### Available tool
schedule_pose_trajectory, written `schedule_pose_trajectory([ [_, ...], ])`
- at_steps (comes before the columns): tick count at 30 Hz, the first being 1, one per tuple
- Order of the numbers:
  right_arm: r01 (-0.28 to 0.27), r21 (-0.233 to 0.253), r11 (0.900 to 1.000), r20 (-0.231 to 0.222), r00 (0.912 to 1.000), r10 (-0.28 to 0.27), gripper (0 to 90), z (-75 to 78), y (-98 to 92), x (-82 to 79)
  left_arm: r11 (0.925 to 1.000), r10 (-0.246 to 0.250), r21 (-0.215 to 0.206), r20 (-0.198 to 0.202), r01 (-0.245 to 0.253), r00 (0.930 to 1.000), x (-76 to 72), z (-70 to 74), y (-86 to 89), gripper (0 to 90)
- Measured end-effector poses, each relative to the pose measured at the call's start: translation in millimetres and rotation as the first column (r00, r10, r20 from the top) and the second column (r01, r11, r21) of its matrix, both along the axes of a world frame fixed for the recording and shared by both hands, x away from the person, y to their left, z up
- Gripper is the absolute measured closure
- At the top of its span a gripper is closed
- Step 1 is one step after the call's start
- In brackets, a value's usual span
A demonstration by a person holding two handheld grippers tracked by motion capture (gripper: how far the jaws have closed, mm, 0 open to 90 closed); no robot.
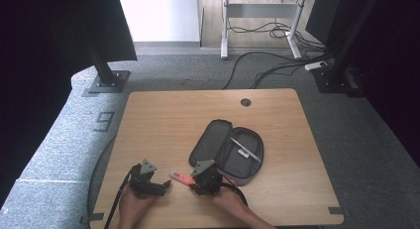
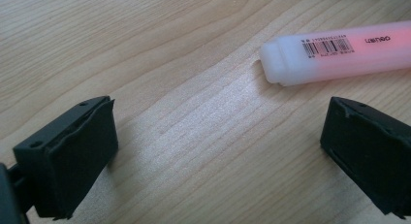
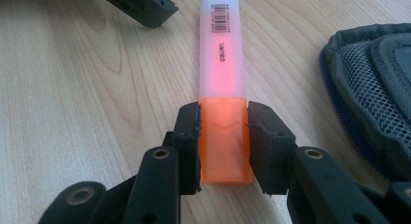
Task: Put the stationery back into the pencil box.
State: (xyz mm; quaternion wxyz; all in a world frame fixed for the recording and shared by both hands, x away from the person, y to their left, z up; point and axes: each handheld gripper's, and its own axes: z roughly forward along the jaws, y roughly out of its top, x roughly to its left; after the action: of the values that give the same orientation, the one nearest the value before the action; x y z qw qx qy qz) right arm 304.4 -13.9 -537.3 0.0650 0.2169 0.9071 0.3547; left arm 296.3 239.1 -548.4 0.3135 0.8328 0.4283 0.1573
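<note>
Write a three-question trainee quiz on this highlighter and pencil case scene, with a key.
1. True or false: the right tongs grip the highlighter by its orange cap.
2. What lies inside the open pencil case? A) scissors B) a pen C) an eraser
3. Are the left tongs open or shut?

Key: 1 true. 2 B. 3 open, with bare table between the jaws and the highlighter's white end just beyond them.

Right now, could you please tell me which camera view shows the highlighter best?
The right gripper view: the highlighter runs full length, its orange cap clamped by the right hand-held gripper. The left gripper view shows its pale barcode end; the high view shows a small pink streak.
</note>
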Motion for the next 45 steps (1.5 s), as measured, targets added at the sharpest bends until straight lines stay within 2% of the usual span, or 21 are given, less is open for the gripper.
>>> schedule_pose_trajectory([
  [9, 0.003, 0.015, 1.000, -0.005, 1.0000, -0.003, 65.6, 4.1, -2.8, 0.0, 1.0000, 0.000, 0.001, 0.000, 0.000, 1.0000, 0.0, 0.0, 0.0, 0.0],
  [45, 0.007, 0.062, 0.998, 0.034, 0.9994, -0.009, 65.8, 35.0, -16.5, -5.3, 1.0000, -0.001, 0.001, 0.000, 0.001, 1.0000, 0.0, 0.1, 0.1, 0.0],
])
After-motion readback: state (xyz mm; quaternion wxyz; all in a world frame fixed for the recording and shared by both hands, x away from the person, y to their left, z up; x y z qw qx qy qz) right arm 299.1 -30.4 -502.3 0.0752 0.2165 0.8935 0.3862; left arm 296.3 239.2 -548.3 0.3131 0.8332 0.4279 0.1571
